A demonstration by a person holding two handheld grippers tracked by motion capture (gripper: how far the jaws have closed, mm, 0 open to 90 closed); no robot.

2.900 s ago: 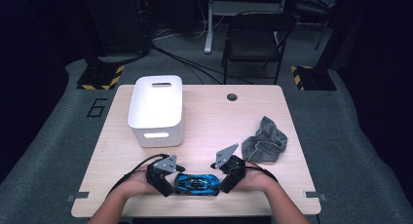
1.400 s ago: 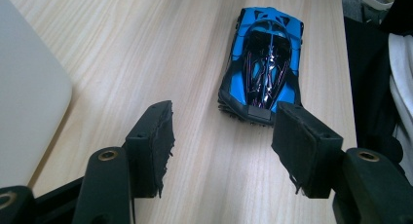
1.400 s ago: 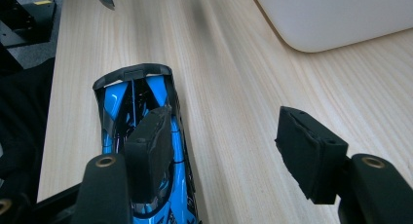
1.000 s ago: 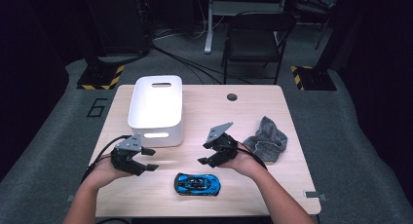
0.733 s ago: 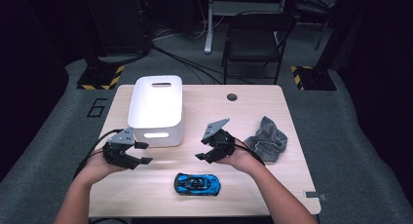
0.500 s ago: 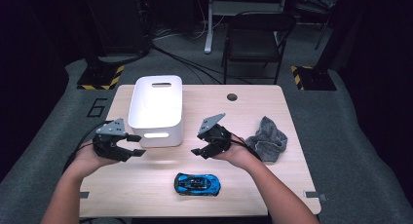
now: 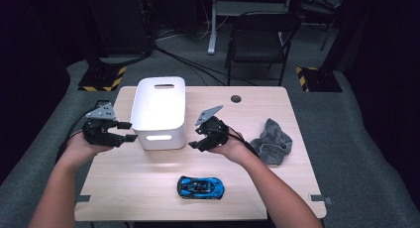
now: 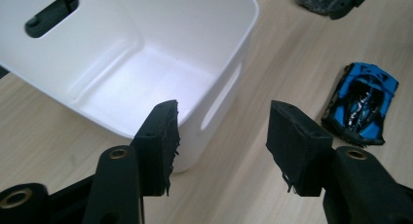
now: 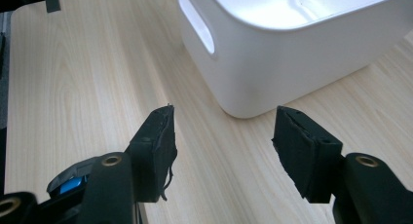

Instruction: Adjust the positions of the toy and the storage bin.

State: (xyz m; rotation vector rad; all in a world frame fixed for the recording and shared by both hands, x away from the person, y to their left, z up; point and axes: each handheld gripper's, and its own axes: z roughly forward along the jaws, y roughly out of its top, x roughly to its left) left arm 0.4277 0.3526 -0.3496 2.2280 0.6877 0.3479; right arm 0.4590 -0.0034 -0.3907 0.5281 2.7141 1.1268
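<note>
1. The left gripper point(image 7: 130, 131) hovers just left of the white bin point(image 7: 159, 111), jaws spread and empty, having just been closing a little.
2. The right gripper point(image 7: 194, 138), jaws likewise spread and empty, faces the bin's near right corner.
3. The blue toy car point(image 7: 200, 187) lies on the table point(image 7: 133, 188), below the right gripper, well apart.

The bin point(image 7: 159, 111) was plain white, the toy car point(image 7: 200, 187) bright blue with black detailing, and the cloth point(image 7: 271, 141) a mottled grey. The table point(image 7: 148, 188) was pale wood-grain (with faint streaks). Both the left gripper point(image 7: 126, 131) and the right gripper point(image 7: 194, 138) were black.
</note>
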